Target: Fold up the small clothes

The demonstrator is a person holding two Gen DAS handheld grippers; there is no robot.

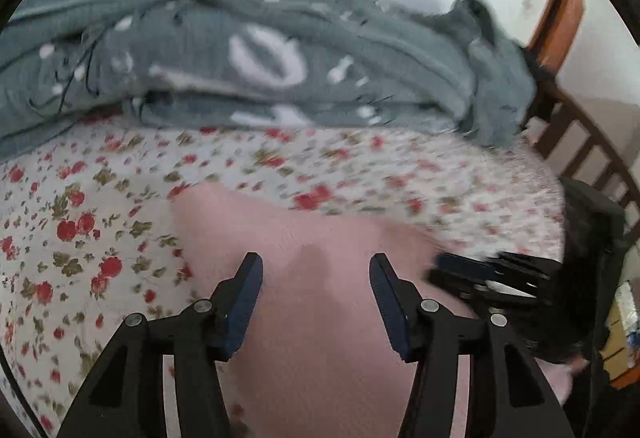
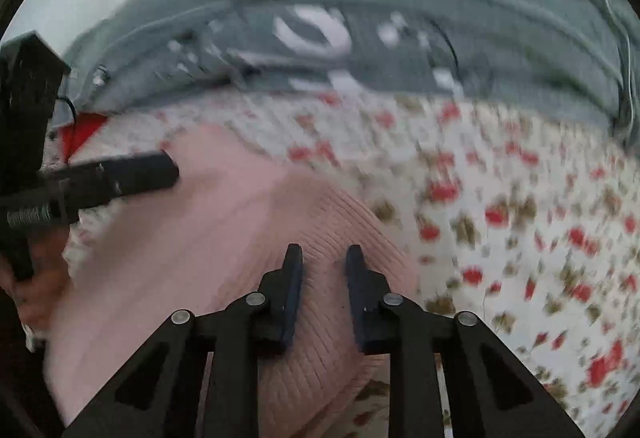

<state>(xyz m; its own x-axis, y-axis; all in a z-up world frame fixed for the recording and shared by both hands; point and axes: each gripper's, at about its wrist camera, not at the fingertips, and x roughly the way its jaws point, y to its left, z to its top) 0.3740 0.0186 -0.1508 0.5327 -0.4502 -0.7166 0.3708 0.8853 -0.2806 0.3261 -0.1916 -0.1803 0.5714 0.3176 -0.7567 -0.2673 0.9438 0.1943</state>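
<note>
A soft pink ribbed knit garment (image 2: 224,238) lies on the rose-printed sheet (image 1: 92,222). The left gripper (image 1: 316,270) hovers over its smooth part, its 2 jaws apart with nothing between them. The right gripper (image 2: 323,258) is just beside it, jaws narrow over the ribbed band; grip unclear. Beyond both, a rumpled grey knitted blanket (image 1: 280,49) is heaped.

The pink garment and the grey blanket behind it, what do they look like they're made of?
Pink garment: probably a soft rib knit, matte; fine parallel ridges show near the right claw. Grey blanket: seemingly a thick woven or knitted textile, matte, with white patterning; blur hides the weave.
</note>
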